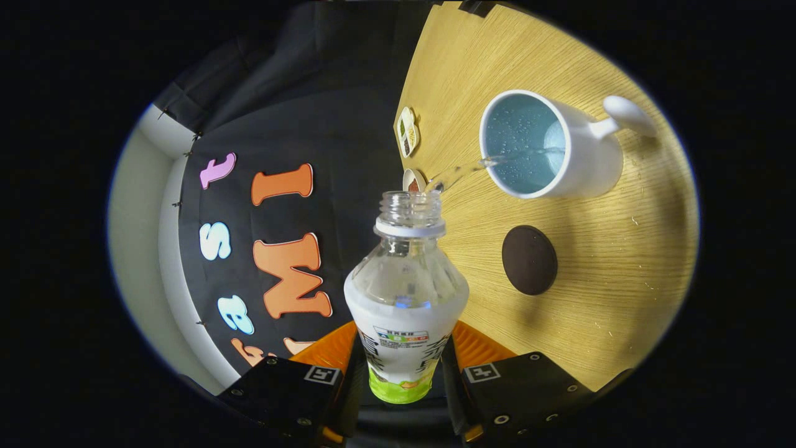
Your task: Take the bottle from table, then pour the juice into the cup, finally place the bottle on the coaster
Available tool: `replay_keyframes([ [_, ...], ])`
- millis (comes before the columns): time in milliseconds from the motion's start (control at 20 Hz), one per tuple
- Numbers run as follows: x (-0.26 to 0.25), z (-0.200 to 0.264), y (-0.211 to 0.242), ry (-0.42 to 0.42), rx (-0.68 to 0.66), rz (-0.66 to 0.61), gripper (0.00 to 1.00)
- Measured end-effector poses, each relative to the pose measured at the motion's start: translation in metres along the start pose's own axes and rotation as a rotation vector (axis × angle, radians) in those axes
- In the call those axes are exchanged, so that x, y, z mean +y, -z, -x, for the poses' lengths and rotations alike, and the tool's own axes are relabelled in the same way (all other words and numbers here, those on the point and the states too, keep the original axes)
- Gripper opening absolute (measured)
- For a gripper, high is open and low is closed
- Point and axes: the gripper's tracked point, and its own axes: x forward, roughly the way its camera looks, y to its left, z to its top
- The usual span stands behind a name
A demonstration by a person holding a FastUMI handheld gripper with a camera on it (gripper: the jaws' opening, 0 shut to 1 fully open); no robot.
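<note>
clear liquid is being streamed into the white cup (559, 149) on the table (622, 280) as the bottle (405, 292), clamped between the tongs (403, 373), is tipped over, the coaster (529, 259) left free nearby.

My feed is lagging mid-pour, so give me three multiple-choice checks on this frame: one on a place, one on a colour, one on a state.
1. Where is the round dark brown coaster?
A. on the wooden table beside the mug
B. under the mug
C. between the fingers

2. What colour is the inside of the white handled mug?
A. red
B. light blue
C. black

3. What is the clear plastic bottle with the white-and-green label doing?
A. standing capped
B. lying on the coaster
C. held tilted, uncapped, pouring

Answers:
1 A, it lies bare on the wood next to the mug.
2 B, the inner wall is pale blue.
3 C, the gripper is clamped on it and a stream reaches the mug.
</note>
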Motion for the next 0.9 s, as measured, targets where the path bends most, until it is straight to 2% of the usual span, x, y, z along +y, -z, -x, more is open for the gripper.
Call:
replay_keyframes([
  [900, 0.018, 0.002, -0.006, -0.012, 0.005, -0.087, 0.58],
])
